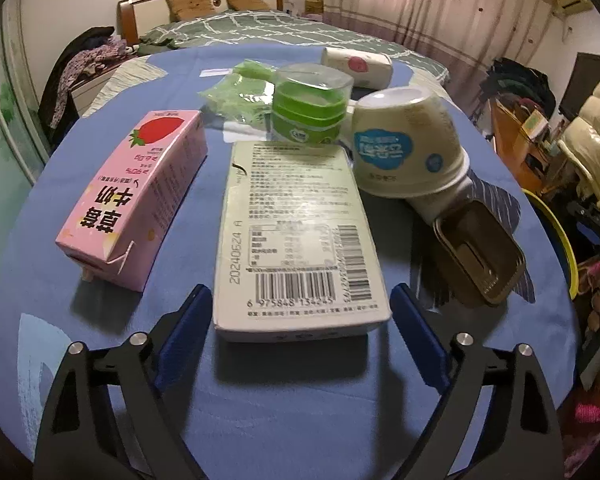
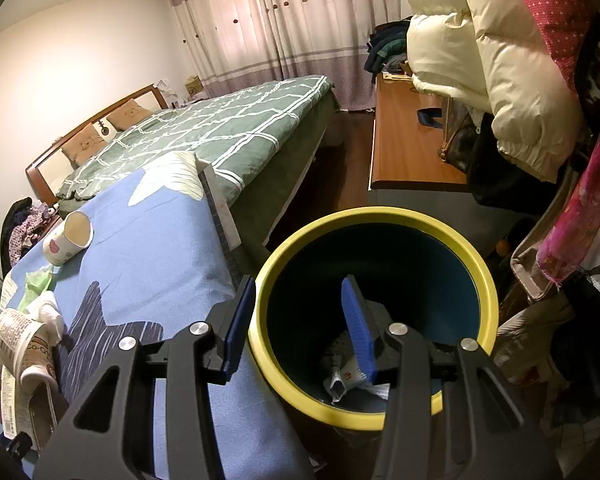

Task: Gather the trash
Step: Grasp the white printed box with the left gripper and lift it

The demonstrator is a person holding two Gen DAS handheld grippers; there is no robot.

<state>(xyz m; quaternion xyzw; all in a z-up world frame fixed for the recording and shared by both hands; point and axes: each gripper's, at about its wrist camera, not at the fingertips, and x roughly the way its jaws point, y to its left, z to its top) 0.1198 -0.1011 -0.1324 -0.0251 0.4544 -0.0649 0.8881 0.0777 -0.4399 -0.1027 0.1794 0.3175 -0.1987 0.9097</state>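
1. Left claw (image 1: pixel 302 304): seen at the lower centre of the left wrist view, jaws spread wide on either side of the near end of the pale green carton (image 1: pixel 296 236); no pad contact is seen, a gap showing at each side.
2. The carton lies flat on the blue-covered surface (image 1: pixel 284 400), barcode face up. Its long axis runs from the lower centre of the frame up towards the middle, near end between the blue pads.
3. Pink strawberry milk carton (image 1: pixel 136 200): on its side at left, long axis slanting from lower left to upper right.
4. Upside-down white cup (image 1: pixel 410 148) is noted at right centre, a green lidded tub (image 1: pixel 308 112) behind the pale carton, a brown tray (image 1: pixel 480 260) at right.
5. Right claw (image 2: pixel 300 320): partly open, nothing gripped; it is held over the rim of the yellow-rimmed bin (image 2: pixel 380 216) in the lower centre of the right wrist view. Wrappers (image 2: pixel 348 376) are seen inside the bin.
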